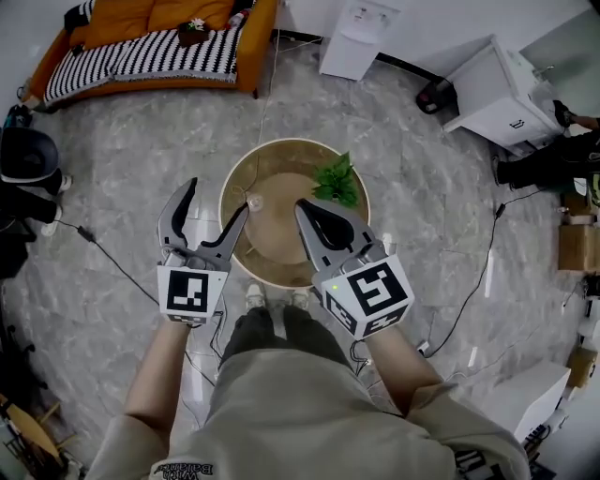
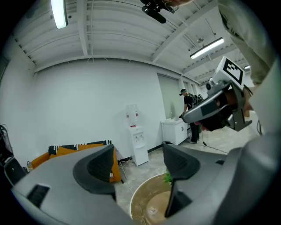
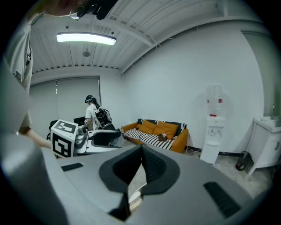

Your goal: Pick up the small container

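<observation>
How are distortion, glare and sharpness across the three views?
Head view: strong fisheye, even light, round table sharp. Left gripper view: black vignetted corners, tube light blown out, small container tiny, soft. Right gripper view: same vignette, ceiling light glaring.

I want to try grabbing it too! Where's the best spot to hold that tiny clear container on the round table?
Probably its side walls, coming from above with the open left gripper, the nearer one. The small clear container seems to stand upright and alone on the round tan table; the green leafy plant sits apart on its right, so both jaws have room.
</observation>
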`<control>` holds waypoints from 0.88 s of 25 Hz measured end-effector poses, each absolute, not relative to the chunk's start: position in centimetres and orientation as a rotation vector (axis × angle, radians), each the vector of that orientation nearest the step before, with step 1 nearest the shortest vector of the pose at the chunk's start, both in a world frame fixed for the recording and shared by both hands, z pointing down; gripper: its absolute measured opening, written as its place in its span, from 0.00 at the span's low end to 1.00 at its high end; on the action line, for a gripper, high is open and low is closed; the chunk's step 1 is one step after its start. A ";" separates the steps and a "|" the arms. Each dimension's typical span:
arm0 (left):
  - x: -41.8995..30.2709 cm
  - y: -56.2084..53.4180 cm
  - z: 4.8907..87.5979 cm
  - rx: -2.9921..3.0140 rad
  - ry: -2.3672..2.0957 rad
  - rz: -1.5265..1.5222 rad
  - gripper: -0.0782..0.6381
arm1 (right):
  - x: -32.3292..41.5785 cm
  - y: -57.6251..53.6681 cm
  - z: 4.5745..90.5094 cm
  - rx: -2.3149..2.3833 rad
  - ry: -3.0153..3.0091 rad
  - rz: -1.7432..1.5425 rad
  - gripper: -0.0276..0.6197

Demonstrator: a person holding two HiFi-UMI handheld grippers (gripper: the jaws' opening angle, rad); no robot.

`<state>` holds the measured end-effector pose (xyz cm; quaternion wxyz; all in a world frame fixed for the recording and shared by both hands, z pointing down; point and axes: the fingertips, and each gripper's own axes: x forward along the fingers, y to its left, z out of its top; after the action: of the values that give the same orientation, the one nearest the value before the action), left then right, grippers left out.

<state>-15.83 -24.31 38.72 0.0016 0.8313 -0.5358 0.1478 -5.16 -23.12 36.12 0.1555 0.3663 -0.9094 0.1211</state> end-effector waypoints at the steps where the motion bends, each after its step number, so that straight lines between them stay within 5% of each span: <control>1: -15.6 -25.0 39.7 2.618 -1.667 0.478 0.58 | -5.2 -23.7 36.7 1.052 -2.605 0.361 0.04; 22: -11.8 -31.0 70.3 2.443 -1.321 0.698 0.61 | -4.1 -28.0 58.0 1.008 -2.457 0.543 0.04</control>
<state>-11.76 -31.04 70.31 0.1385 0.8449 -0.4568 0.2415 -4.05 -27.99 58.01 0.2136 0.3633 -0.8855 0.1956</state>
